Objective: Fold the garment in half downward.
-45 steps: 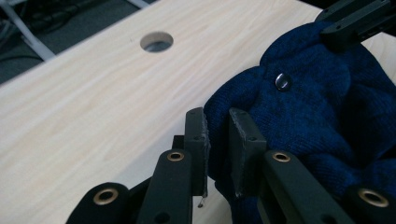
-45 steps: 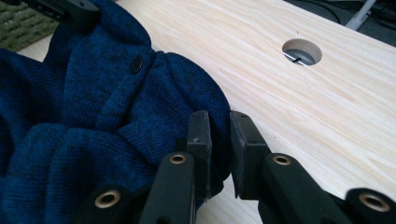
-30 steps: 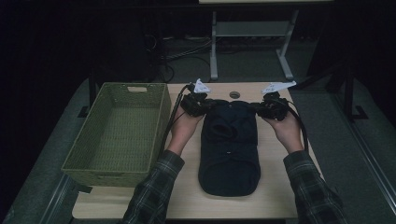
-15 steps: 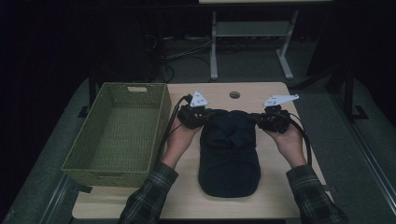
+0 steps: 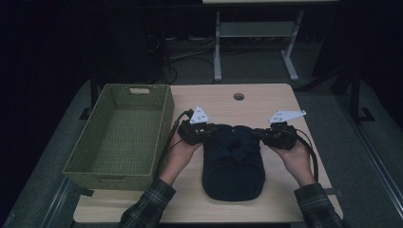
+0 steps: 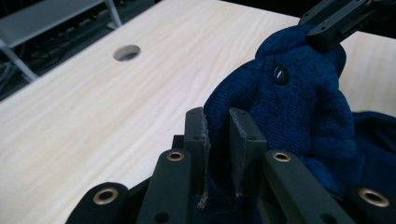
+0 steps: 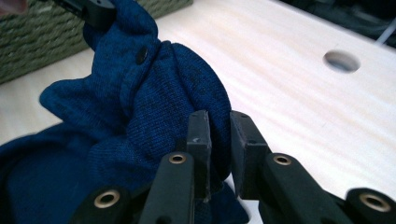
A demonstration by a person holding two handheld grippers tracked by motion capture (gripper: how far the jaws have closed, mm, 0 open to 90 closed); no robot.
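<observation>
Both tongs, left tongs (image 5: 209, 134) and right tongs (image 5: 263, 136), pinch the blue knit garment (image 5: 233, 161) beside the green basket (image 5: 119, 137).

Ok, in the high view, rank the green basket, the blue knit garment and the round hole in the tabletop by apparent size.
1. Green basket, largest.
2. Blue knit garment.
3. Round hole, by far the smallest.

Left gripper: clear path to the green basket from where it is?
Probably yes. The left gripper sits just beside the green woven basket with nothing between them, but it is shut on the navy knit garment, so that comes along.
</observation>
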